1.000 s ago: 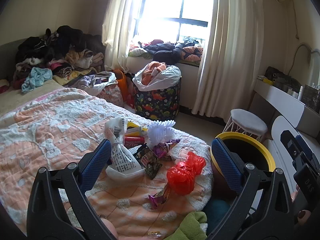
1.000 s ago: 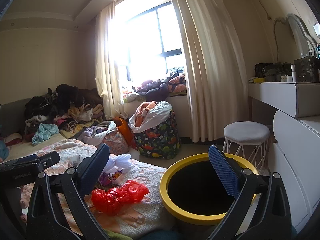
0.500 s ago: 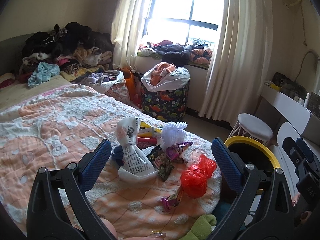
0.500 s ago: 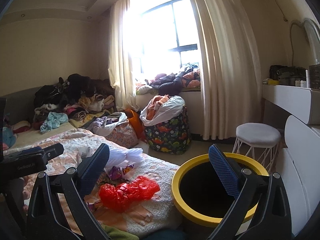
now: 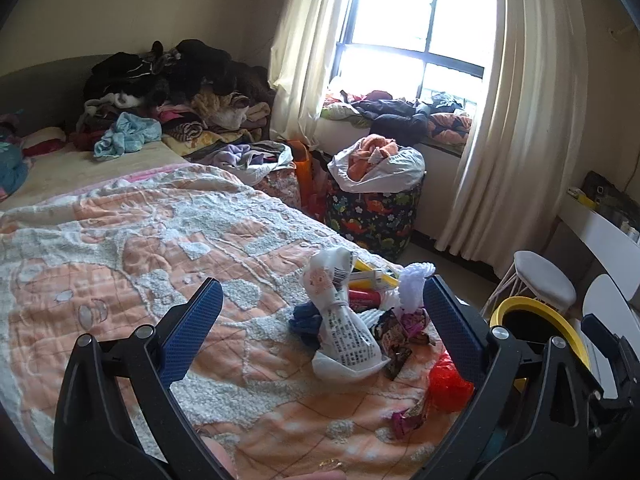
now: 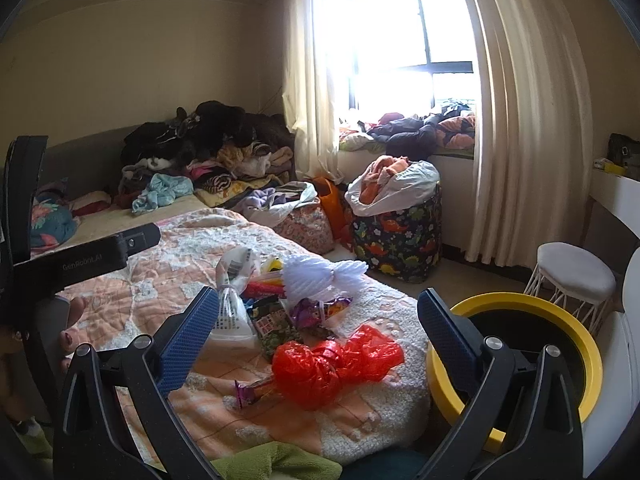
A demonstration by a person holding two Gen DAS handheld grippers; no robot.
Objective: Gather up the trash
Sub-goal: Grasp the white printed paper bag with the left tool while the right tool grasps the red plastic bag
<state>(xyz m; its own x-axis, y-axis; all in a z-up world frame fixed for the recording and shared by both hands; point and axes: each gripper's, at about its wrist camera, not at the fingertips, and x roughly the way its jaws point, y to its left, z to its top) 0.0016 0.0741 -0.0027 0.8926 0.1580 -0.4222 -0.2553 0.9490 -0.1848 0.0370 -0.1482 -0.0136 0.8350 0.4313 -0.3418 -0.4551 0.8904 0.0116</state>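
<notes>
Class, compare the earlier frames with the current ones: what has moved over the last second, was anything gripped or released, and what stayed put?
Both grippers have advanced toward the trash pile on the bed: the left gripper now frames the white printed bag, the right gripper the red plastic bag. Nothing was gripped or released; both stay open and empty. The trash and the yellow-rimmed bin have not shifted.

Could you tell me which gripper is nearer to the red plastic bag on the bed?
Right. The right gripper frames the red plastic bag; the left gripper faces the white packet, leftward.
</notes>
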